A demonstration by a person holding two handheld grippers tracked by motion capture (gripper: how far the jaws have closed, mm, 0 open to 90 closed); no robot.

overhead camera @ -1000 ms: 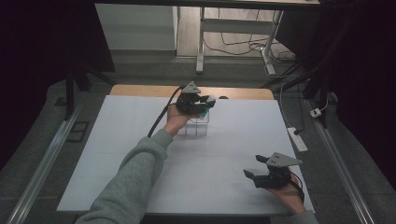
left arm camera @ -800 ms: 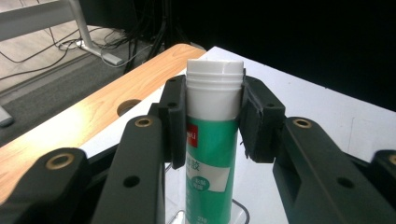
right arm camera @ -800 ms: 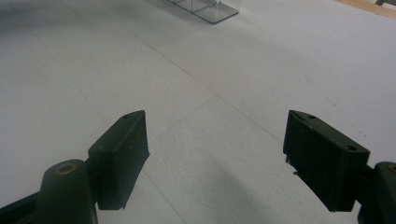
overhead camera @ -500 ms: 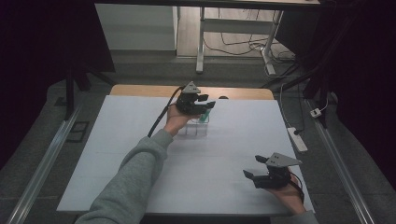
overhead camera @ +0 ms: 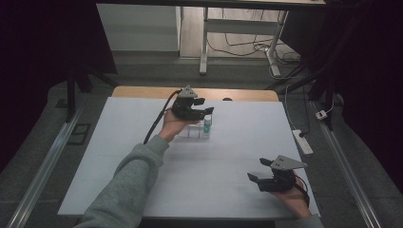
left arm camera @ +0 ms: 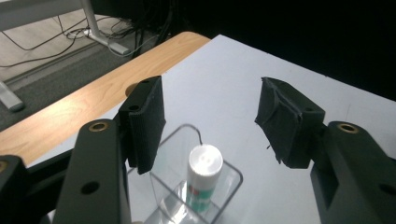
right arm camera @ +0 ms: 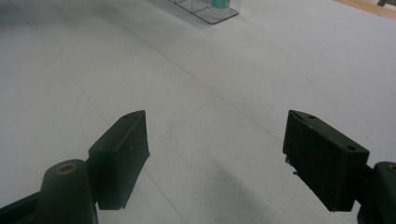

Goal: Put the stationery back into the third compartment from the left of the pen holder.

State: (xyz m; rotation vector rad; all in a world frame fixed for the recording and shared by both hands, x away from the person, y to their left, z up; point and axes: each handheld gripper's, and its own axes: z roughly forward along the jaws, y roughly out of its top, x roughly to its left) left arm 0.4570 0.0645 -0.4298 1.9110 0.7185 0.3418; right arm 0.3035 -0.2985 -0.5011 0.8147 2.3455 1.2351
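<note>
A small tube (overhead camera: pixel 207 126) with a white cap and green label stands upright in the end cell of a clear plastic rack (overhead camera: pixel 192 132) at the far middle of the white table. My left gripper (overhead camera: pixel 203 110) hovers just above it. In the left gripper view the tube (left arm camera: pixel 204 162) sits below and between the pads, which do not touch it. The left gripper (left arm camera: pixel 210 100) is open and its jaws have just been opening. Near the front right, my right gripper (overhead camera: pixel 257 169) rests low over the table. In its own view the right gripper (right arm camera: pixel 215 154) is open with nothing between its pads.
The white sheet (overhead camera: pixel 142 190) covers most of a wooden tabletop (overhead camera: pixel 142 91) whose far strip has a cable hole (overhead camera: pixel 227 99). A power strip (overhead camera: pixel 302 141) lies on the floor at the right. The rack (right arm camera: pixel 208 14) lies far ahead of the right gripper.
The left gripper's jaws have spread apart, and the tube has come down from between them to stand free in the rack. The right hand has stayed where it was.
</note>
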